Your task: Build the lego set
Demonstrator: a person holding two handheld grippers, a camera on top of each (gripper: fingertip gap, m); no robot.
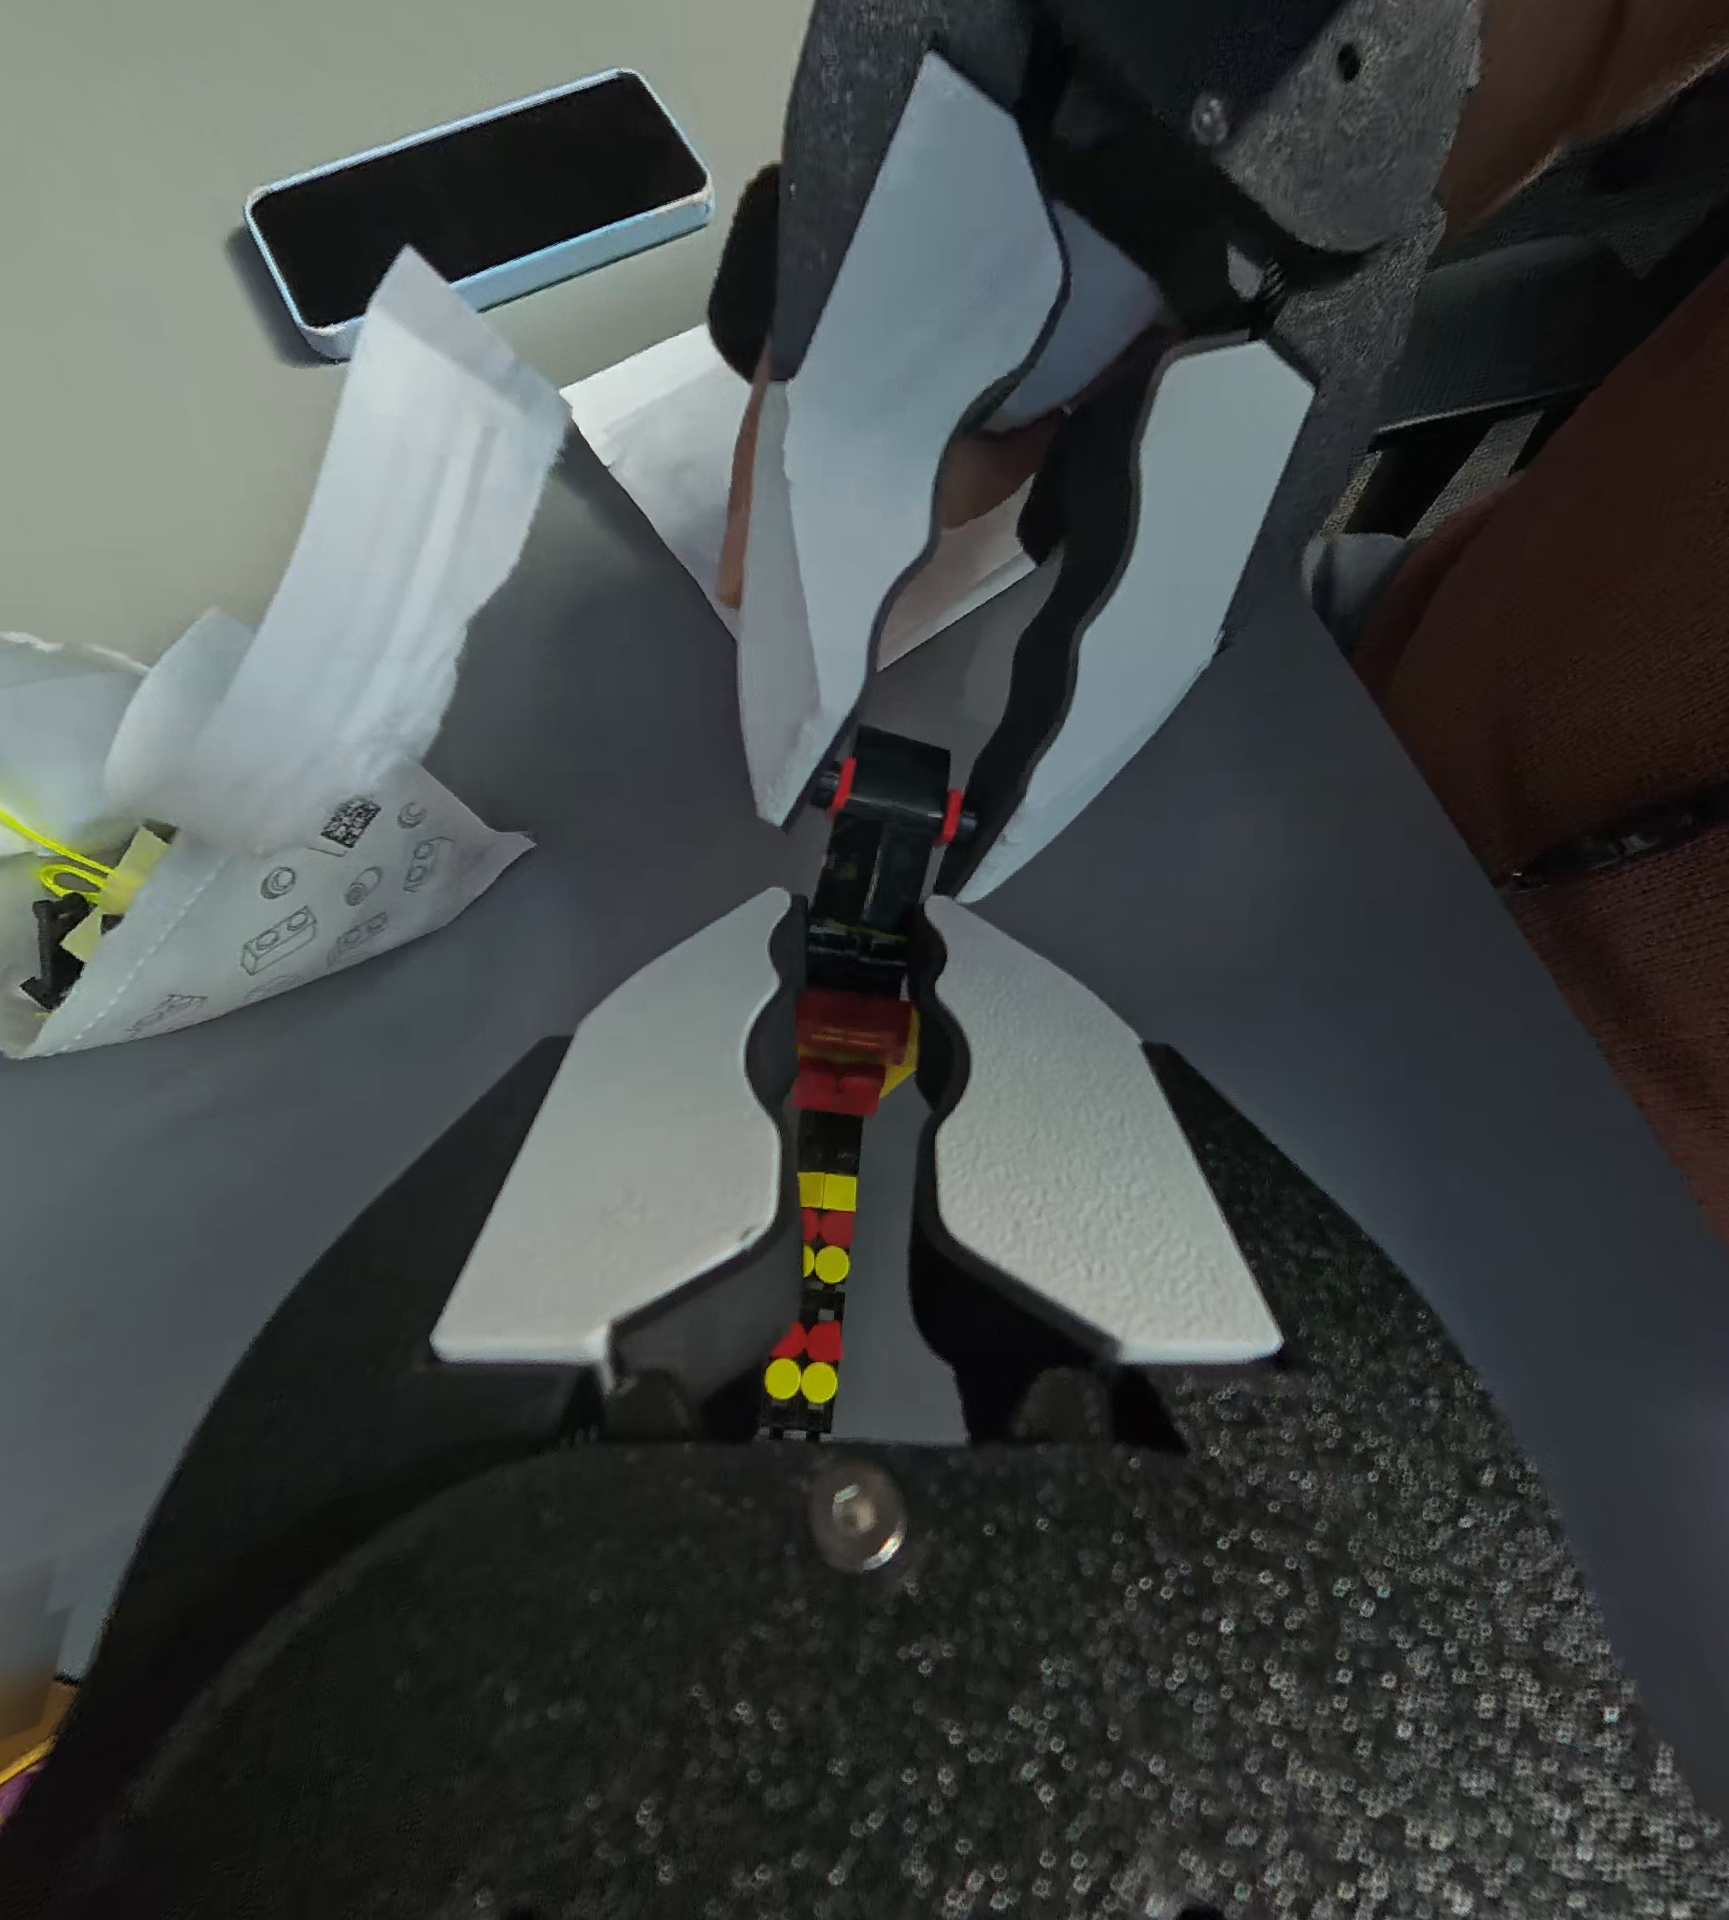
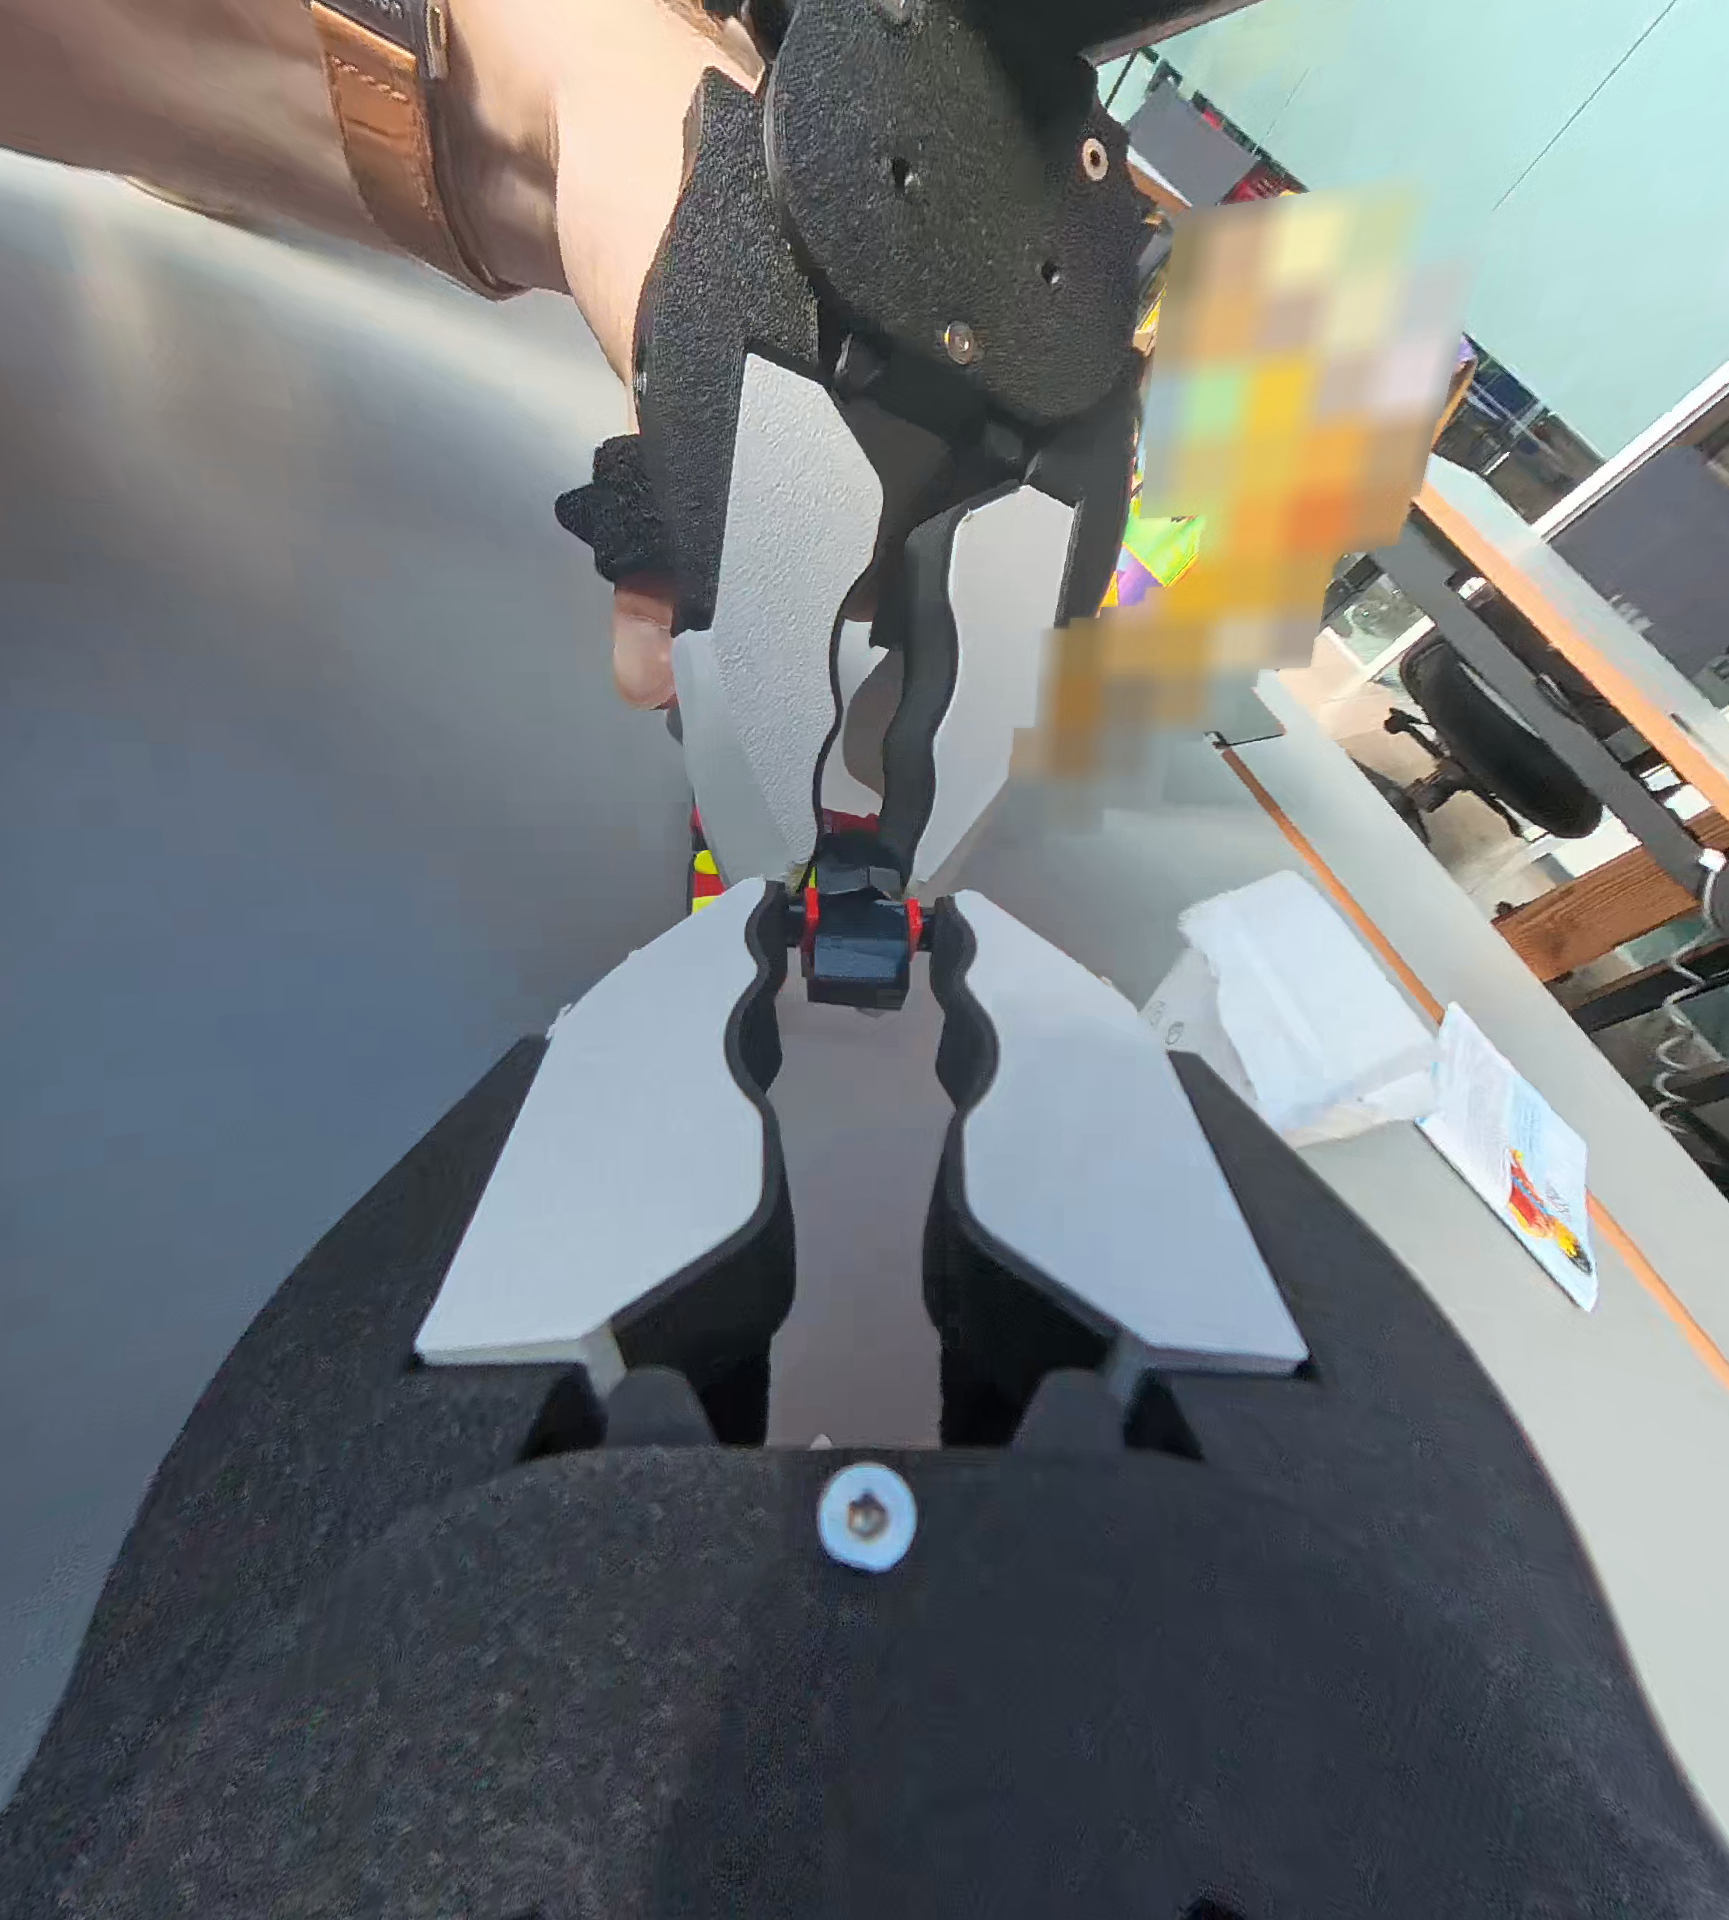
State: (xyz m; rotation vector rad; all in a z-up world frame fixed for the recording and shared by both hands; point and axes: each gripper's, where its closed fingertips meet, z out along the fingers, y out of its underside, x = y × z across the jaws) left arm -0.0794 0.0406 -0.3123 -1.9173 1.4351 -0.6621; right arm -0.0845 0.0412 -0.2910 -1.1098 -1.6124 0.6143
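Lying at the far left of the left wrist view, a torn white paper bag point(image 1: 216, 831) sits on the grey table point(image 1: 216, 1195), open and holding small black and neon-yellow parts point(image 1: 75, 894). Behind it rests a dark-screened phone point(image 1: 481, 208) in a pale blue case.

At the centre, the left gripper point(image 1: 860, 925) is clamped on a long, narrow lego build point(image 1: 839, 1091), black with a red block and rows of red and yellow round studs, which runs back between the fingers toward the camera. The build's far end is a black piece with red pins point(image 1: 891, 805). The right gripper point(image 1: 886, 821) comes in from above, tip to tip with the left one, its fingers closed narrowly on that black piece. A rust-brown sleeve point(image 1: 1618, 727) fills the right edge.

In the right wrist view, the right gripper point(image 2: 860, 920) pinches the black piece point(image 2: 858, 951) by its red pins, with the left gripper point(image 2: 855, 862) meeting it from above. To the right lie crumpled white paper point(image 2: 1286, 997) and a printed leaflet point(image 2: 1514, 1153) on the table point(image 2: 1462, 1558).
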